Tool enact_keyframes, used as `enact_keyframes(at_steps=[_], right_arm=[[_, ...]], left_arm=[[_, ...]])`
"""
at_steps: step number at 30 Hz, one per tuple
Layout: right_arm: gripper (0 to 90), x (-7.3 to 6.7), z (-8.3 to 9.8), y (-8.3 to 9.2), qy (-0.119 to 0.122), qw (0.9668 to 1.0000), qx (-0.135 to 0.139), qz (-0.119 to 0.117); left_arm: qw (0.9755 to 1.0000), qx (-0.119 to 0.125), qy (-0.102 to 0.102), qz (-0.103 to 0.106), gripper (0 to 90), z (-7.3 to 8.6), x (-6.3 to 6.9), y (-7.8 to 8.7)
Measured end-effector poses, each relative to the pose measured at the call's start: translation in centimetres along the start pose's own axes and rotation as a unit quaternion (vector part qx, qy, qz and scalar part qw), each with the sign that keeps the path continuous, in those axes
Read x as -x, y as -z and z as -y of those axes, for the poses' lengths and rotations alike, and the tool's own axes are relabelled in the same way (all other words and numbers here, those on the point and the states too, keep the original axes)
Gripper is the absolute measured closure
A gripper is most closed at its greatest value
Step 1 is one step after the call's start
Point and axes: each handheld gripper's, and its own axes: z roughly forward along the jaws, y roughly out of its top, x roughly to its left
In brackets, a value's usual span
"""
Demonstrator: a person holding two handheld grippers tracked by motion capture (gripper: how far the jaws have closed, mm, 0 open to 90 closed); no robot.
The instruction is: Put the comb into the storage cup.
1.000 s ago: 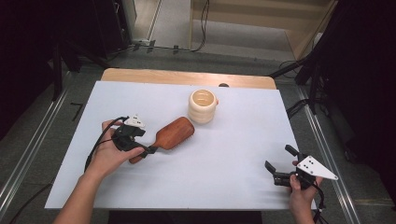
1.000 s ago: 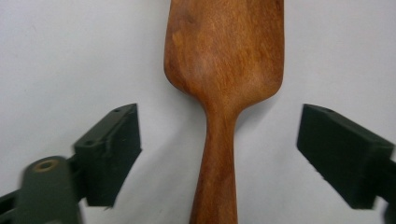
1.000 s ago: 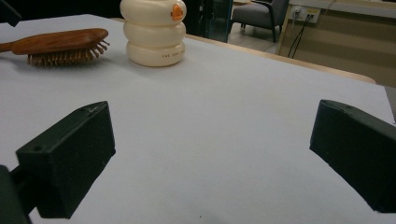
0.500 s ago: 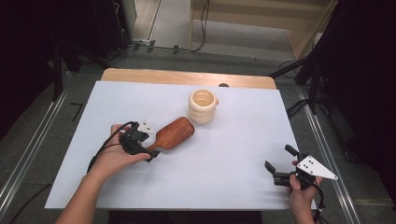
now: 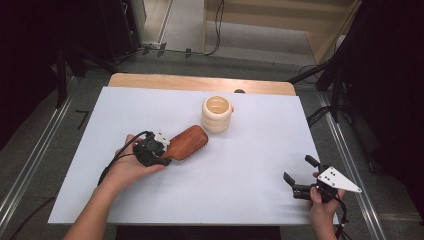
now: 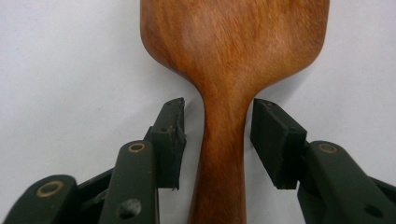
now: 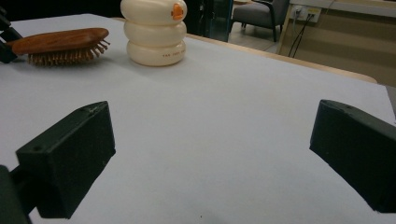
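A brown wooden hairbrush (image 5: 187, 142) lies bristles down on the white sheet, left of centre. My left gripper (image 5: 163, 154) is at its handle (image 6: 224, 154), one jaw on each side. The jaws have just been closing, but a narrow gap still shows between each pad (image 6: 170, 135) and the wood. The brush's bristles face the sheet in the right gripper view (image 7: 56, 42). My right gripper (image 5: 298, 168) rests near the front right corner, open, with nothing between its jaws (image 7: 215, 140).
A cream ribbed cup (image 5: 217, 114) stands just beyond the brush head, also seen from the right gripper (image 7: 153, 32). The white sheet (image 5: 250, 150) covers a wooden table (image 5: 200, 82). Metal rails run along both sides.
The left gripper has slid right along the sheet onto the brush handle, and its jaws have narrowed around it. The brush, cup and right gripper have stayed put.
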Motion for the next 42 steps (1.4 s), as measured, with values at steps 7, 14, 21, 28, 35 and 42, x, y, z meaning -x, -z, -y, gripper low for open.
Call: enact_keyframes(at_steps=[7,14,21,28,35,42], right_arm=[[0.0,0.0,0.0,0.0,-0.001,1.0000,0.000,0.000],[0.0,0.0,0.0,0.0,-0.001,1.0000,0.000,0.000],[0.0,0.0,0.0,0.0,-0.001,1.0000,0.000,0.001],[0.0,0.0,0.0,0.0,-0.001,1.0000,0.000,0.001],[0.0,0.0,0.0,0.0,-0.001,1.0000,-0.001,0.001],[0.0,0.0,0.0,0.0,0.001,1.0000,0.000,0.002]], left_arm=[[1.0000,0.003,-0.004,0.006,68.3,-0.1,0.1,-0.1],[0.9999,0.012,0.003,0.011,71.8,0.1,0.0,-0.1],[0.9990,0.039,0.020,0.011,72.0,0.7,0.2,-0.1],[0.9981,0.054,0.025,0.013,72.0,1.1,0.3,0.0],[0.9965,0.074,0.033,0.020,71.9,1.6,0.4,0.3],[0.9944,0.100,0.033,0.013,71.9,1.9,0.8,0.9]])
